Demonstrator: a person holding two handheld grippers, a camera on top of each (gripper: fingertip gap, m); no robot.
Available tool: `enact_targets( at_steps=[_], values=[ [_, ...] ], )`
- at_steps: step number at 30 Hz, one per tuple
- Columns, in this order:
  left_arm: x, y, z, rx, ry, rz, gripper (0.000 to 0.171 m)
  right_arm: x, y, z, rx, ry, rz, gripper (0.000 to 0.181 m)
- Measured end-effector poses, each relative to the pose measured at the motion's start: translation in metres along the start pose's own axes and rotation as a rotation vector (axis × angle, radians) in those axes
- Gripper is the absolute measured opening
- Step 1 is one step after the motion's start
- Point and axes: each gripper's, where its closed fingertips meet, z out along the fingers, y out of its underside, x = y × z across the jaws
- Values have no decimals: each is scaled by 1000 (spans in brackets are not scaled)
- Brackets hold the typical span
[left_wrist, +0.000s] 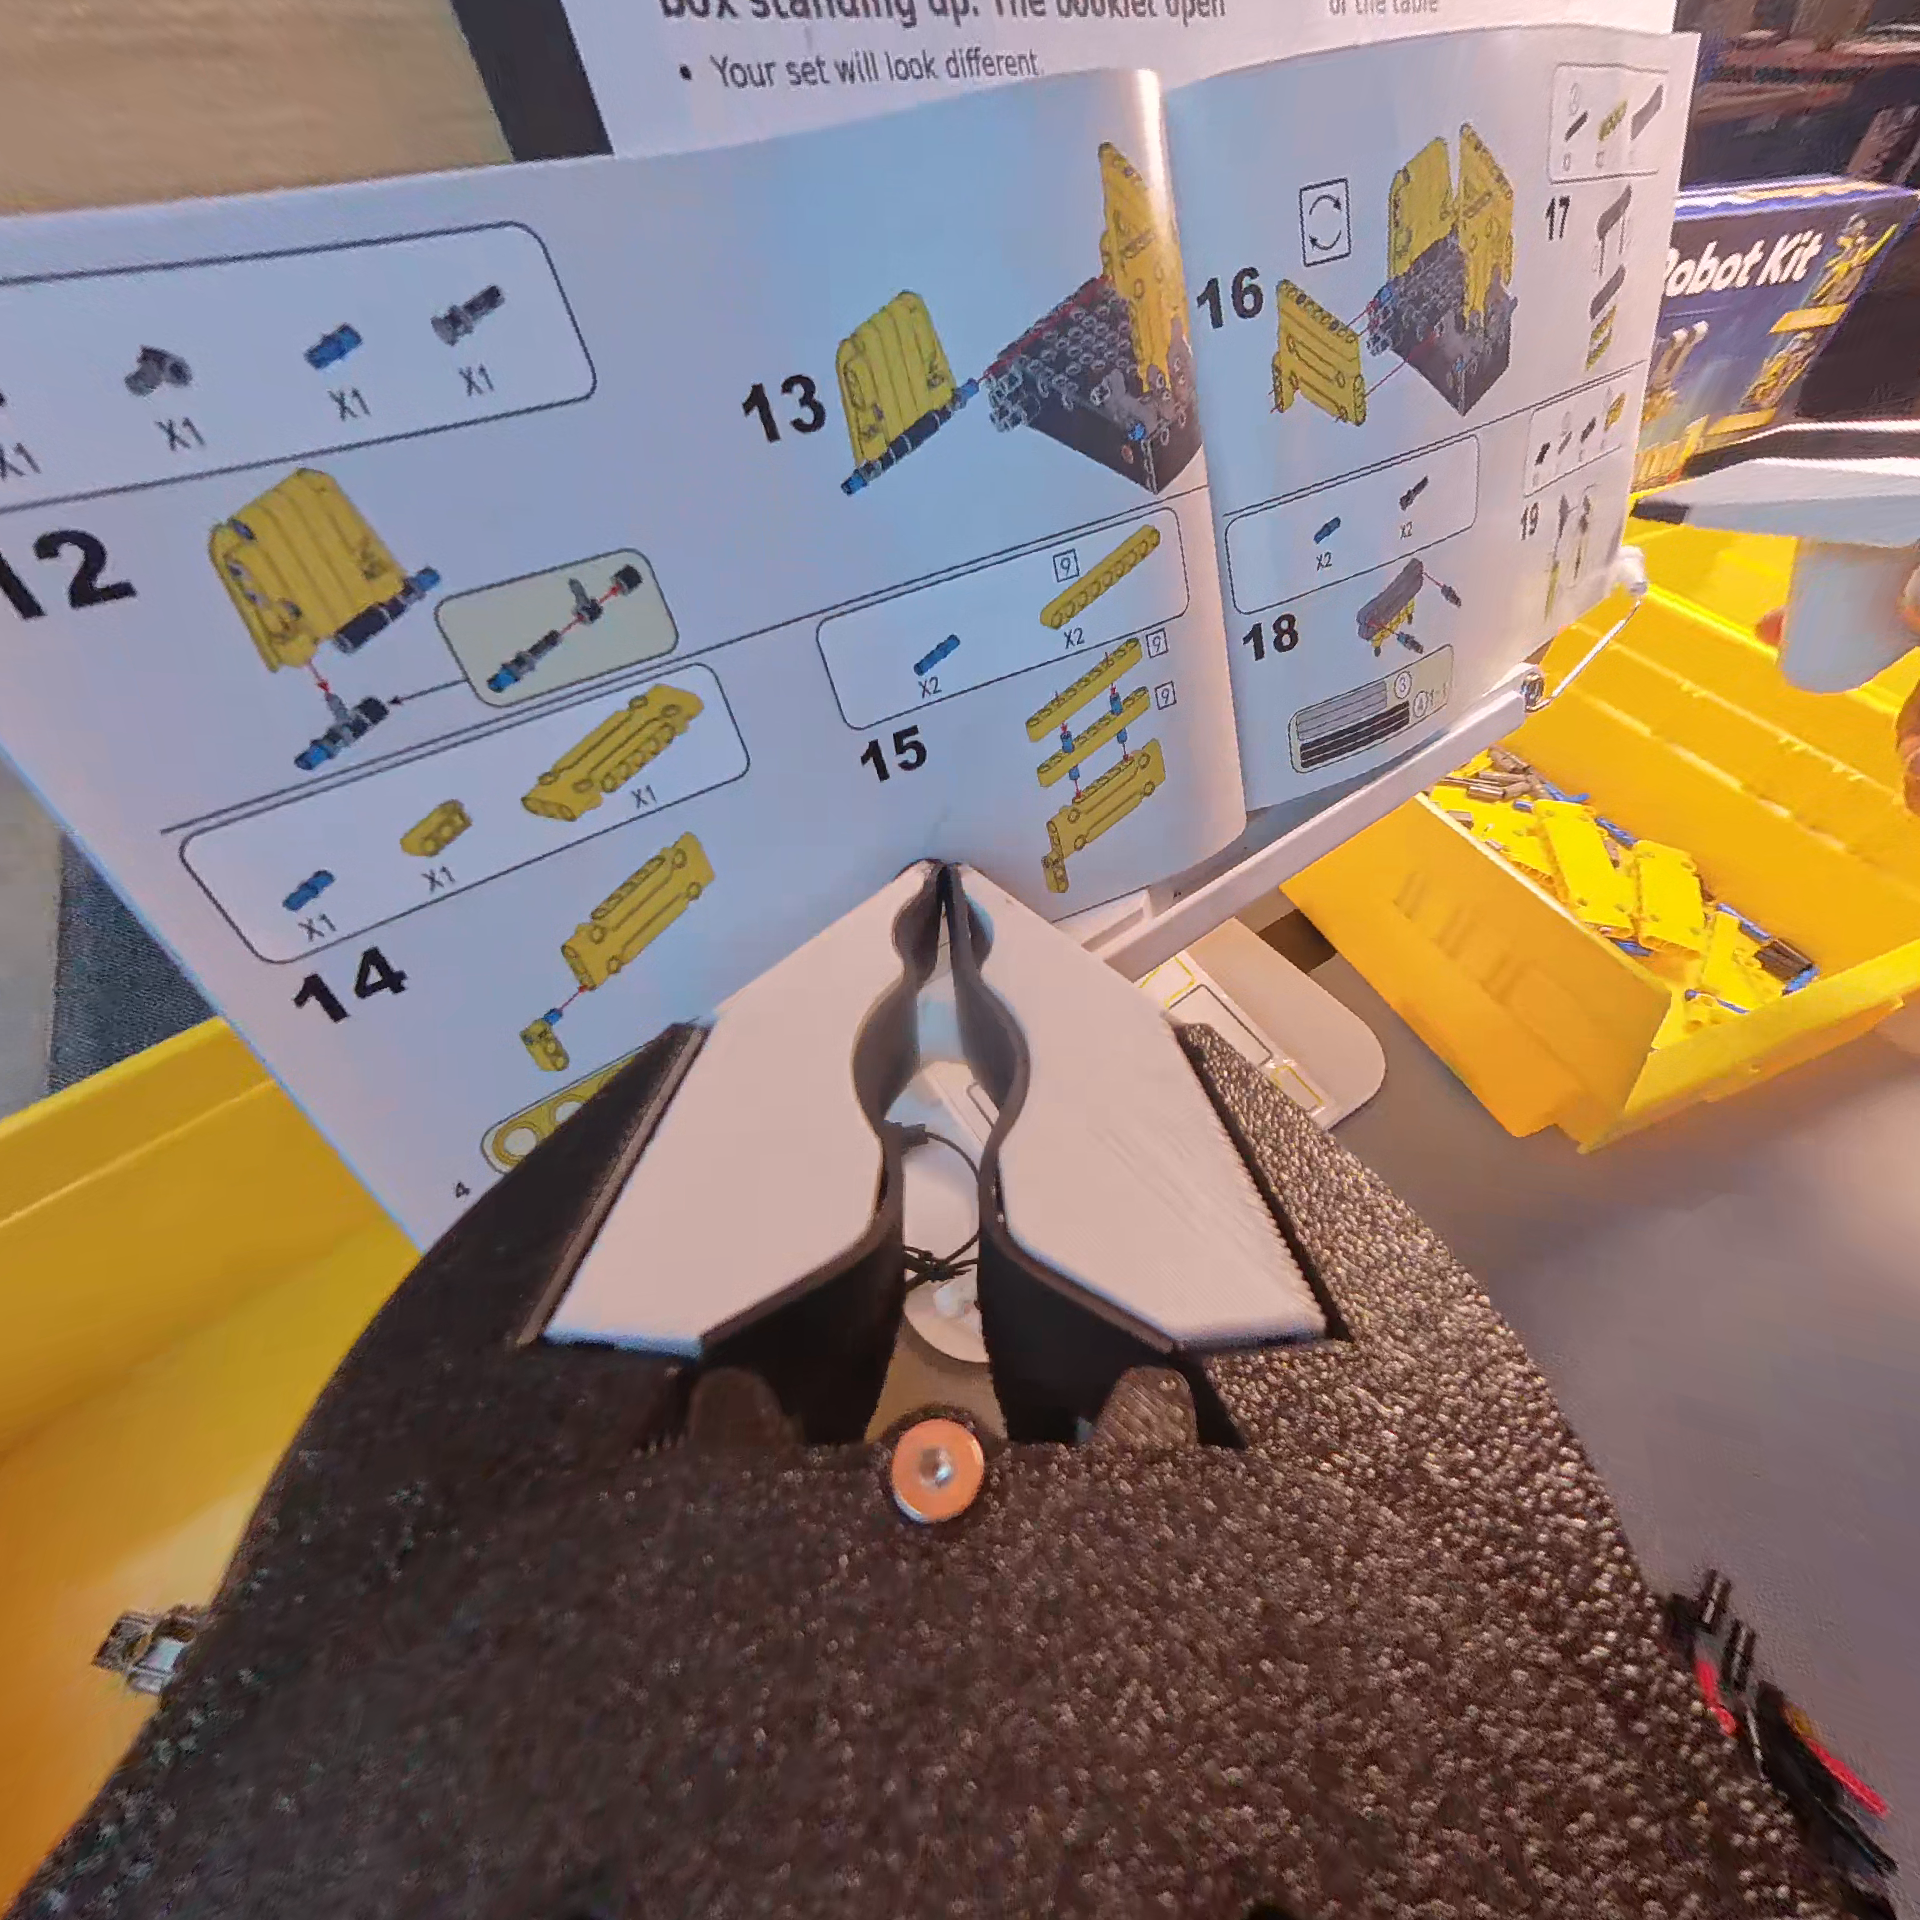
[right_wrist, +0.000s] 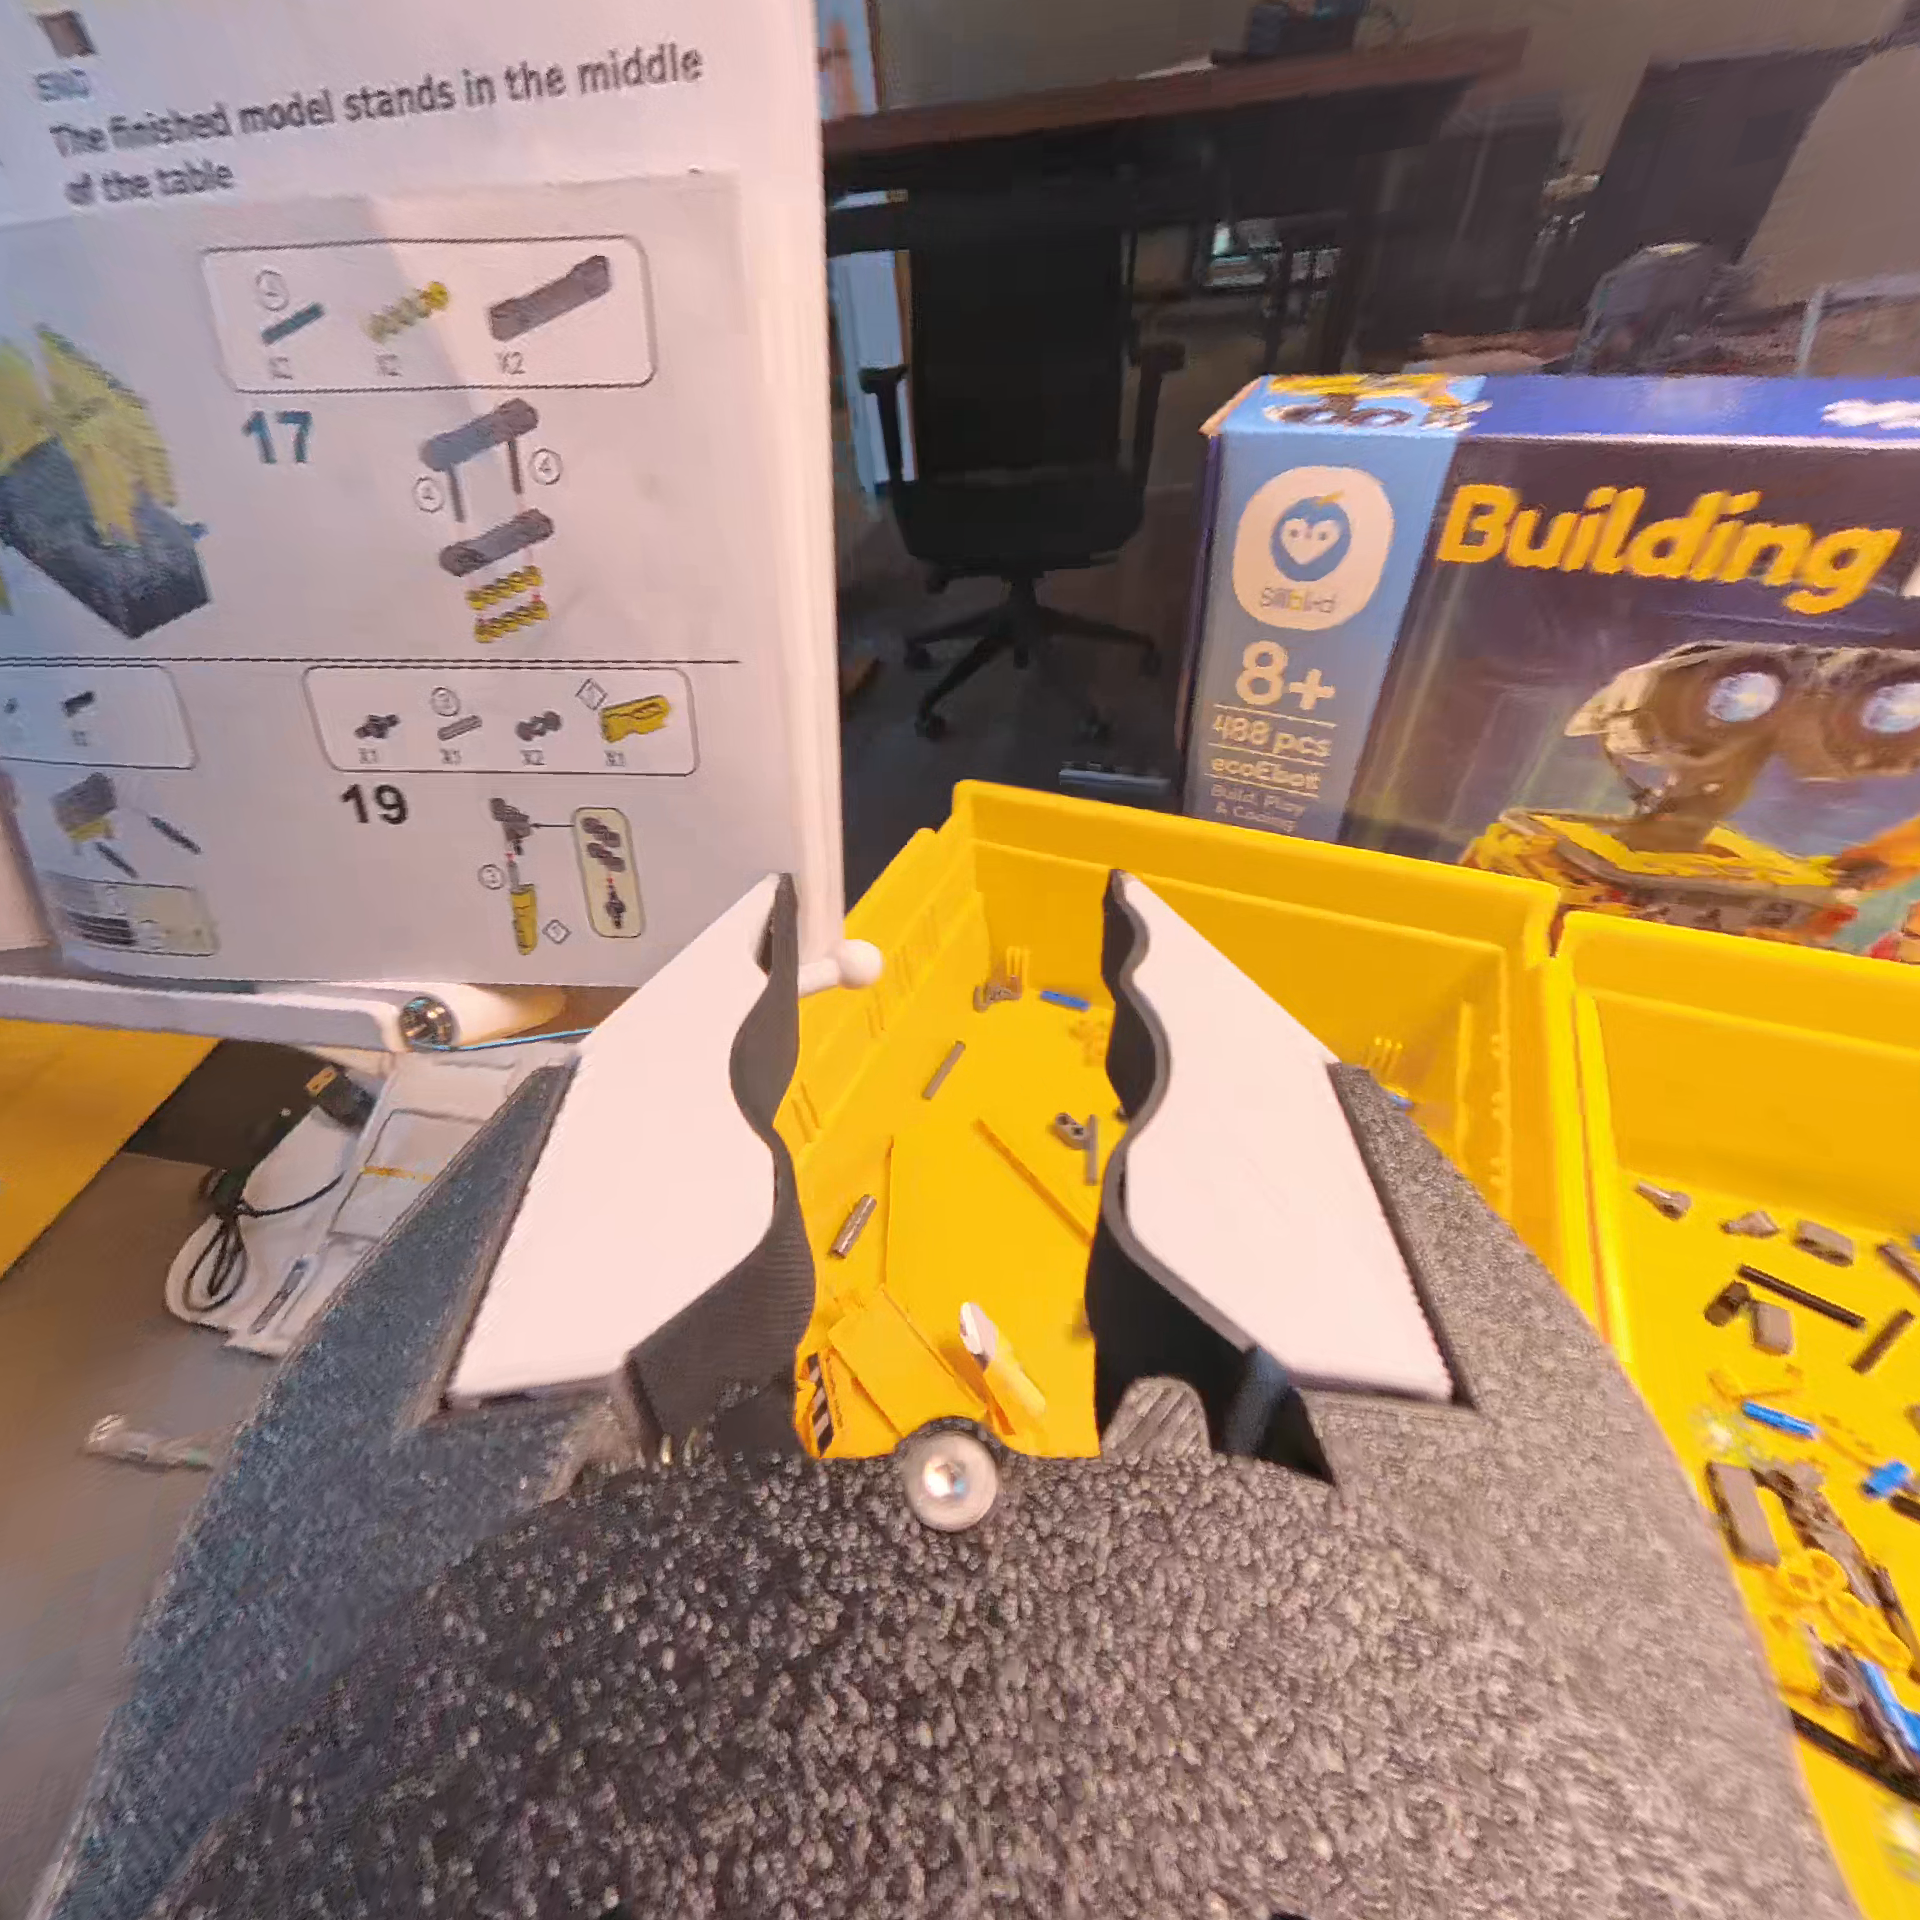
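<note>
Left wrist view: left gripper (left_wrist: 943, 883) level, jaws pressed together with tips at the lower edge of one open instruction booklet (left_wrist: 623, 540) on a white stand (left_wrist: 1340, 821), whether pinching the page unclear; one yellow bin of yellow parts (left_wrist: 1621, 914) off to the right. Right wrist view: right gripper (right_wrist: 951, 914) tilted down, jaws spread wide and empty over one yellow tray (right_wrist: 1247, 914) strewn with small pieces between them; second tray (right_wrist: 1756, 1091) right, cut off; one kit box (right_wrist: 1558, 665) beyond.
</note>
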Motion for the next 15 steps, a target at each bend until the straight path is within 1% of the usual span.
enact_targets(
  at_steps=[1, 2, 3, 4, 5, 6, 7, 8, 9, 10, 11, 12, 14, 15],
  values=[
    [0, 1, -1, -1, 11, -10, 0, 5, -10, -7, 65, 49, -26, 55],
    [0, 2, -1, -2, 18, -15, 0, 1, -27, -19, 171, 65, -69, 54],
    [0, 2, -1, -1, 21, -17, 0, -11, -46, -32, 286, 60, -125, 52],
    [0, 2, -1, 2, 20, -16, 0, -28, -61, -45, 380, 41, -191, 46],
    [0, 2, -1, 5, 17, -13, 0, -52, -70, -53, 436, -9, -266, 35],
    [0, 2, -1, 7, 12, -10, 0, -81, -72, -56, 452, -98, -345, 23],
    [0, 2, -1, 10, 7, -9, 0, -114, -68, -56, 441, -216, -420, 17],
    [0, 2, -1, 12, 2, -10, 0, -142, -62, -54, 423, -310, -477, 17],
    [0, 2, -1, 15, -4, -9, 0, -159, -57, -47, 398, -338, -514, 16],
    [0, 3, -2, 14, -13, -1, 0, -168, -51, -36, 352, -332, -538, 16],
    [-1, 4, -2, 9, -25, 20, 0, -170, -43, -21, 281, -309, -543, 17],
    [-2, 6, -2, 4, -39, 46, 0, -164, -36, -5, 206, -255, -527, 19],
    [-4, 7, -3, -2, -58, 61, 0, -139, -21, 20, 82, -129, -496, 25],
    [-5, 8, -4, -9, -66, 59, 0, -133, -21, 22, 97, -108, -500, 21]
  ],
)
